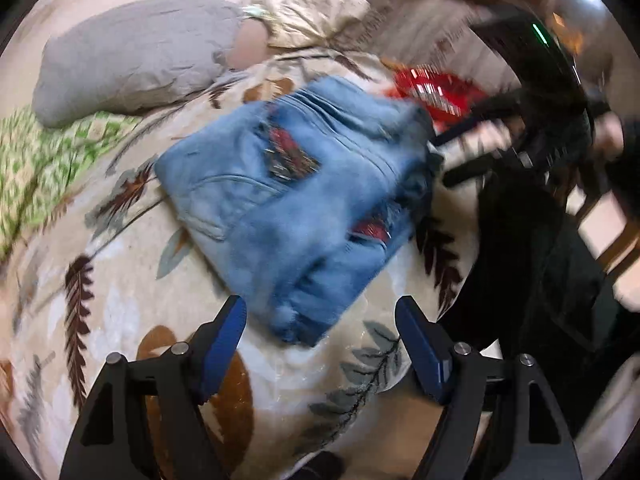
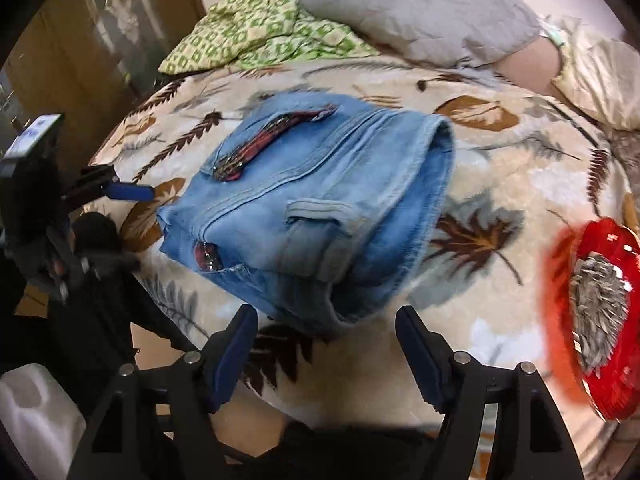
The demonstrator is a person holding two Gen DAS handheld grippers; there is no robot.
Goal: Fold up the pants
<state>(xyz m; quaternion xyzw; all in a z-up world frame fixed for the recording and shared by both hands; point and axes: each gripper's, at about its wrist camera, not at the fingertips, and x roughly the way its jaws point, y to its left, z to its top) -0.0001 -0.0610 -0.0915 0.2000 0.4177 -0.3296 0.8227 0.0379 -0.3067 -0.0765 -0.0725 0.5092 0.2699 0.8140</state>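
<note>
Lying folded on a leaf-print blanket (image 2: 500, 184), jeans (image 2: 320, 208); both claws (image 1: 320, 340) (image 2: 326, 344) gape empty.

Indoor light, soft and even; no hard shadows. Left wrist view motion-blurred throughout, worst at upper right. Right wrist view sharper; red dish (image 2: 600, 360) smeared. Strong fisheye curvature, black corners.

Bed under leaf-print blanket (image 2: 500, 184); grey pillow (image 2: 420, 8), green patterned cloth (image 2: 256, 36) at head; wooden wardrobe (image 2: 80, 48) beside.
</note>
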